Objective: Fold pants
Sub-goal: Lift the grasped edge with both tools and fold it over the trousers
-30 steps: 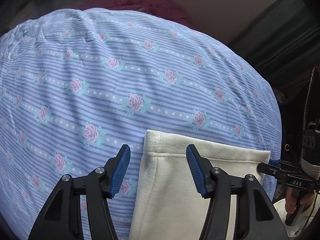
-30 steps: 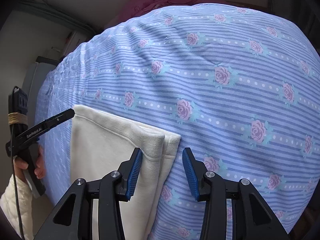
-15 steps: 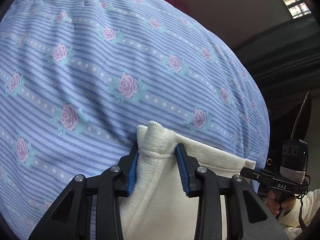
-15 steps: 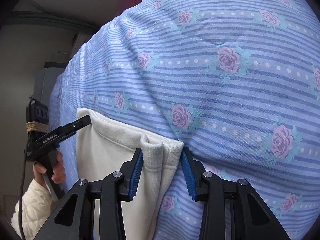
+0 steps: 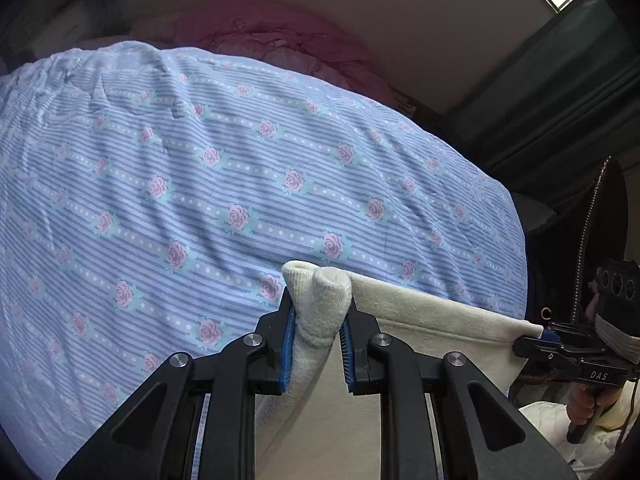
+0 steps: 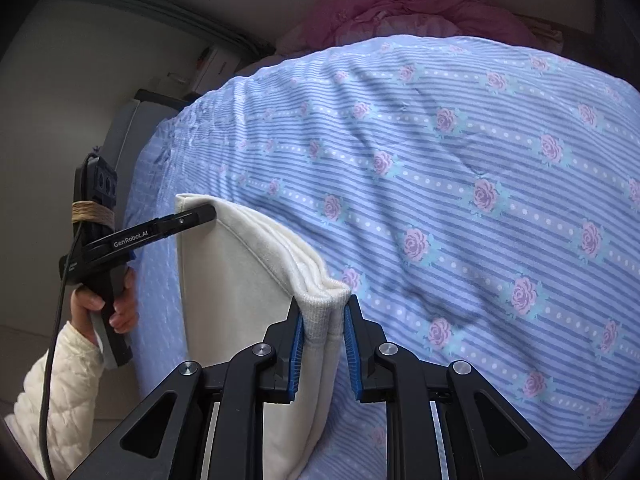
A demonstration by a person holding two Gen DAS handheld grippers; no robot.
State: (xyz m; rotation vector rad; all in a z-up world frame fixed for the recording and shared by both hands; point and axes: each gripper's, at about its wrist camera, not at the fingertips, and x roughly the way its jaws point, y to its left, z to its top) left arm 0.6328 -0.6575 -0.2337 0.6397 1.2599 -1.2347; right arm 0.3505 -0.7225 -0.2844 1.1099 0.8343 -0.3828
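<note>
Left wrist view: left gripper [image 5: 318,340] jaws pinched tight on one corner of the cream pants [image 5: 432,328], lifted off the bed [image 5: 200,200].

Right wrist view: right gripper [image 6: 323,344] clamps the opposite corner, held edge stretched between both hands.

We have the pants [image 5: 432,332] strung between our two grippers, above the near part of the bed [image 5: 240,184]. Left gripper [image 5: 318,344] pinches one corner, right gripper [image 6: 324,344] the other, edge running across between them. Rest of the pants hangs below toward us. Quilt [image 6: 400,8] lies bunched at the bed's far end. Curtain [image 5: 560,92] is off the bed's right side.
</note>
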